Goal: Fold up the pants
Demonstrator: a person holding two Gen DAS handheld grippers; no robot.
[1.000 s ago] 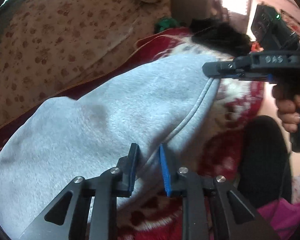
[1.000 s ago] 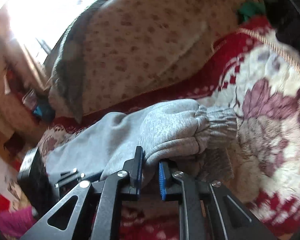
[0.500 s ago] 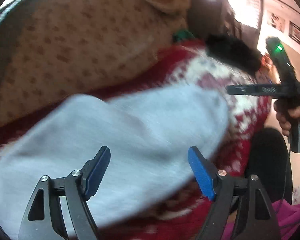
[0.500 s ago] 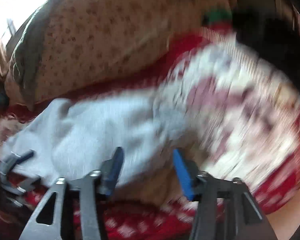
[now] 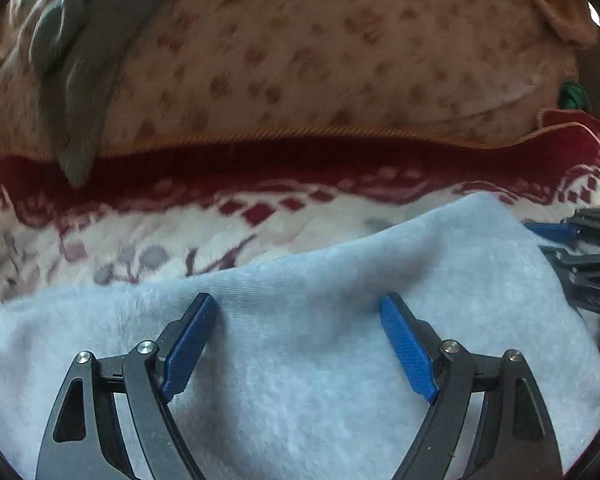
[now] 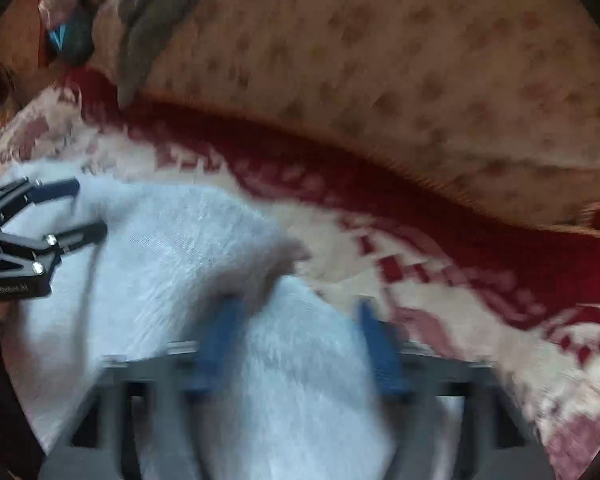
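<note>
clearly the grey pants [image 5: 340,360] lay folded on the red and white blanket [image 5: 140,232], in front of the spotted cushion [image 5: 340,60]. the left gripper [image 5: 296,312] stood wide over the cloth, its jaws opening and its pads pressing nothing. the right gripper [image 6: 296,320] was blurred — its jaws were closing with fleece between them, though they did not seem to pinch it yet. to do this step well, i think both should take one edge evenly, low and flat, so the layers stay together.
</note>
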